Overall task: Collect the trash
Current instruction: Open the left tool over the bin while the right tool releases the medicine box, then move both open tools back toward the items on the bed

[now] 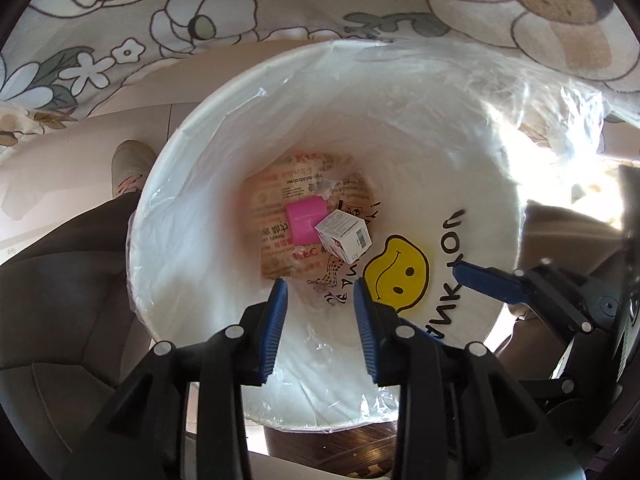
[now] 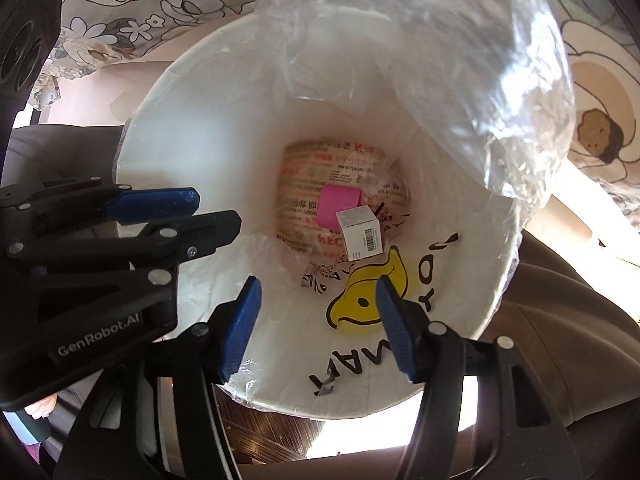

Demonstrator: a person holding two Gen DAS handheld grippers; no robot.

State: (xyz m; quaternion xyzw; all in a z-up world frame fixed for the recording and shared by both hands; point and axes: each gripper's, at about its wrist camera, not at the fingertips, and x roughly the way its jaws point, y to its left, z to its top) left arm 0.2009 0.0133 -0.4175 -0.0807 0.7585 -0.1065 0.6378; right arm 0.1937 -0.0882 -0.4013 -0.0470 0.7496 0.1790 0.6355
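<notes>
A: Where is the trash?

B: At the bottom of the white bin (image 1: 192, 184), which has a clear plastic liner (image 1: 460, 92). A pink box (image 1: 304, 220) touches a small white box with a barcode (image 1: 346, 240); both lie on a printed paper wrapper (image 1: 276, 200).

A: And the fingers?

B: Both grippers hang above the bin's mouth. The left gripper (image 1: 320, 284) has its fingers spread, with nothing between. The right gripper (image 2: 318, 280) is spread wider, also empty.

A: What is beside the bin?

B: A flowered cloth (image 2: 120, 0), perhaps bedding; I cannot tell.
</notes>
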